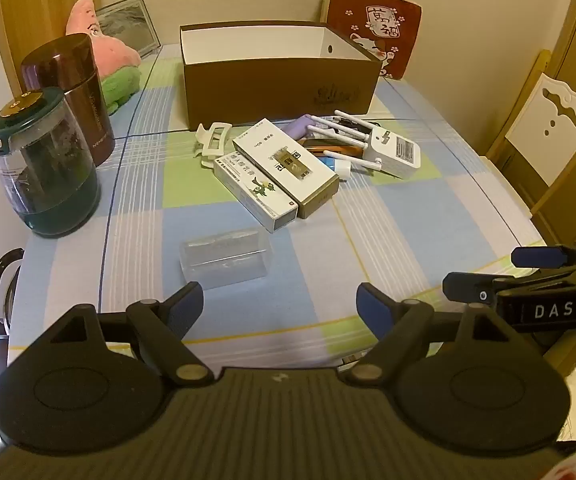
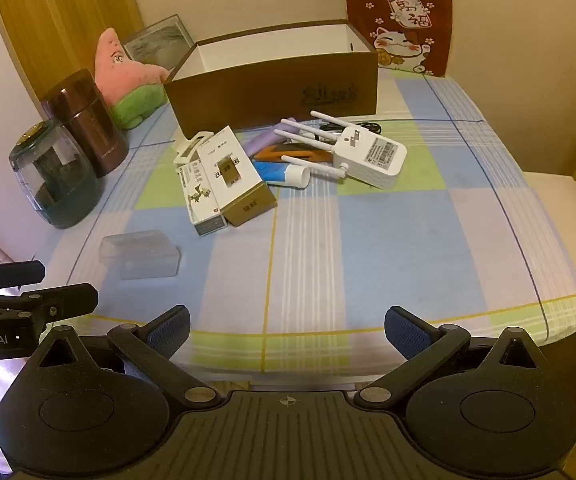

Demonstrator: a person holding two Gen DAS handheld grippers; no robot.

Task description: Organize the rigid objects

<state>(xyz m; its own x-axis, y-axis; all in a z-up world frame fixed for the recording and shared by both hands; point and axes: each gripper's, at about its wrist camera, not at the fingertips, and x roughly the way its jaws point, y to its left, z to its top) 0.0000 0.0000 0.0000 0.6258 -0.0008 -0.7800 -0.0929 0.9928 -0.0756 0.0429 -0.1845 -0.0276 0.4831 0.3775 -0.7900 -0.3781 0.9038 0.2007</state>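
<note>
An open brown box point(image 1: 276, 92) point(image 2: 276, 92) with a white inside stands at the back of the checked table. In front of it lies a pile: two white cartons point(image 1: 284, 166) point(image 2: 224, 176), a white router with antennas point(image 1: 394, 150) point(image 2: 372, 156), a white clip point(image 1: 212, 140), a purple item point(image 1: 304, 126) and a blue-and-white tube point(image 2: 284, 172). A clear plastic case point(image 1: 226, 258) point(image 2: 140, 258) lies nearer, just beyond my left gripper point(image 1: 280, 306), which is open and holds nothing. My right gripper point(image 2: 288, 328) is open over bare cloth near the front edge.
A dark green jar point(image 1: 44, 168) point(image 2: 56, 176) and a brown canister point(image 1: 72, 92) point(image 2: 86, 120) stand at the left edge. A pink plush point(image 1: 100, 52), a framed picture point(image 1: 128, 24) and a red cushioned chair back point(image 1: 372, 28) are behind. A white chair point(image 1: 548, 128) stands right.
</note>
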